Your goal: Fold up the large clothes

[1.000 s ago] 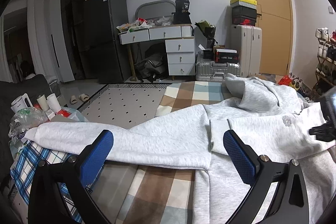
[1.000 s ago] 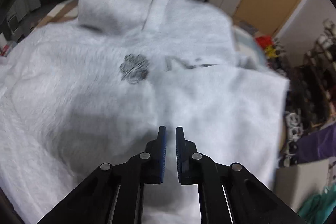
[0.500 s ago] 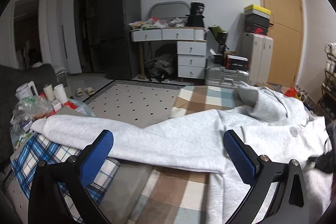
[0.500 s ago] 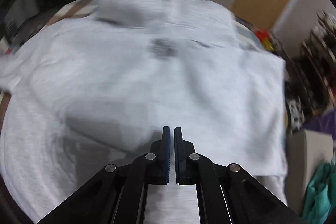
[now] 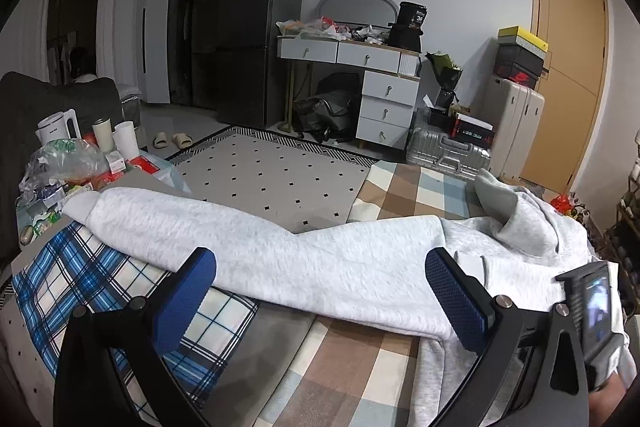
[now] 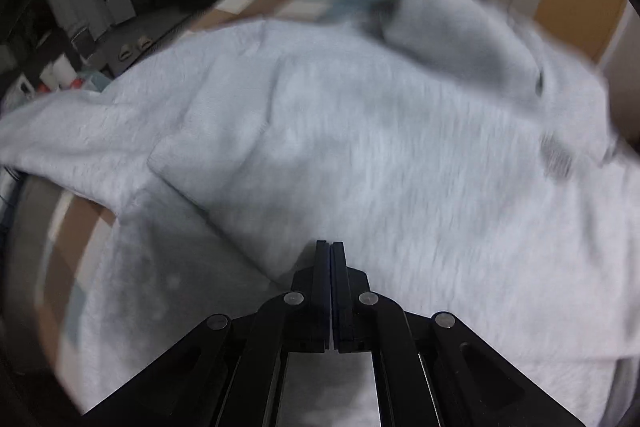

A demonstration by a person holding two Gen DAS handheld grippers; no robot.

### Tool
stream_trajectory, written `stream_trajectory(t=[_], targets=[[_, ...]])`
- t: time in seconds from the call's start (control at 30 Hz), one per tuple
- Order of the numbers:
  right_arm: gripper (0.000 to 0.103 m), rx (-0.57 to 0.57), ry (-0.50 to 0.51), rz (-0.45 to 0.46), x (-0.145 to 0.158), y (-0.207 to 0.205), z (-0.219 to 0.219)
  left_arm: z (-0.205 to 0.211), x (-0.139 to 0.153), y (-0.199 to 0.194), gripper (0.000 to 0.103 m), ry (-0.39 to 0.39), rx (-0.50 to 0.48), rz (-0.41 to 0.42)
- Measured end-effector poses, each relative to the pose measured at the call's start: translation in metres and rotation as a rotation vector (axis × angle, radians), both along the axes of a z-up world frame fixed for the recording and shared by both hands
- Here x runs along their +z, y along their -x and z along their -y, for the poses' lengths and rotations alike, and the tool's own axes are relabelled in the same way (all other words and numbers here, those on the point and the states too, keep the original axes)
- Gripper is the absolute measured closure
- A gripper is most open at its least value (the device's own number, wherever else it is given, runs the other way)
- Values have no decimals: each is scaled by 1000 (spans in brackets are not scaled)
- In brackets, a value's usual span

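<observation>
The grey hoodie [image 5: 360,259] is lying spread over the checked bedcover [image 5: 360,359], hood [image 5: 520,219] twd the far end, one sleeve [image 5: 180,227] stretching out to the left over a blue plaid cloth [image 5: 80,275]. Left gripper [image 5: 320,291] is hovering w/ jaws wide apart, sleeve btwn & beyond the blue pads, nothing held. Right gripper [image 6: 330,259] is sitting w/ jaws pressed together low over the hoodie body; view is blurred so can't tell if any fabric is pinched. Judging the step as folding that sleeve in: left should be closing on the sleeve near the cuff, lifting just enough, laying it flat across the chest, while right is pinning the body so it isn't dragging
</observation>
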State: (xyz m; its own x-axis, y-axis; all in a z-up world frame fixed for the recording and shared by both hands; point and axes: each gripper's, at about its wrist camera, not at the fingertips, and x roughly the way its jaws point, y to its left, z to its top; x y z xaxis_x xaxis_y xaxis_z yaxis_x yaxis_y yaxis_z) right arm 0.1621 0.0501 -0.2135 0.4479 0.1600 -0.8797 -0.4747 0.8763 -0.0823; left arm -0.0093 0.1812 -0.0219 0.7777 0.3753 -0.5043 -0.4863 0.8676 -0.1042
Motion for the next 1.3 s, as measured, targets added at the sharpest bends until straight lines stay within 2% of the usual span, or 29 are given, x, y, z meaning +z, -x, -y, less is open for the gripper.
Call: stream_trajectory(t=[0.07, 0.17, 0.23, 0.27, 0.33, 0.47, 0.57, 0.6, 0.67, 0.7, 0.73, 0.83, 0.9, 0.93, 1.0, 1.07, 1.13, 1.2, 1.3], targets=[[101, -10, -95, -31, 10, -4, -2, -1, 1, 1, 1, 5, -6, 4], [101, -20, -154, 15, 29, -20, -16, -3, 2, 1, 1, 8, -4, 6], [101, 2, -183, -46, 18, -25, -32, -5, 0, 0, 1, 9, -4, 1], [101, 4, -158, -81, 9, -30, -40, -5, -1, -1, 1, 7, -4, -4], [101, -14, -170, -38, 9, -18, -43, -6, -1, 0, 1, -2, 4, -7], [101, -52, -304, -95, 10, -5, -11, -10, -3, -1, 1, -1, -6, -21], [101, -88, -317, 57, 35, 44, 25, -14, -5, -2, 1, 27, -9, -24], [96, -93, -335, 101, 44, 66, 41, -13, -5, -2, 1, 26, -5, -25], [76, -108, -393, 154, 58, 94, 71, -11, -7, -4, 1, 15, 2, -32], [55, -122, -424, 183, 65, 105, 79, -10, -7, -4, 1, 9, 2, -35], [37, -149, -470, 247, 78, 129, 96, -8, -8, -4, 1, -1, 5, -37], [13, -184, -509, 417, 100, 180, 122, -5, -13, -4, 1, -34, 20, -45], [4, -191, -446, 520, 103, 210, 133, -3, -19, -8, 1, -38, 8, -65], [0, -201, -424, 537, 102, 211, 129, -3, -22, -11, 1, -35, 0, -78], [0, -205, -424, 557, 108, 217, 133, -3, -27, -11, 1, -15, -11, -102], [0, -196, -465, 571, 116, 220, 138, -5, -29, -6, 1, 27, -2, -105], [0, -219, -506, 580, 125, 227, 150, -11, -31, 0, 1, 98, 55, -132], [0, -239, -584, 549, 125, 227, 159, -21, -31, 10, 1, 179, 66, -158], [0, -213, -673, 500, 130, 229, 169, -36, -20, 31, 1, 173, 65, -153]])
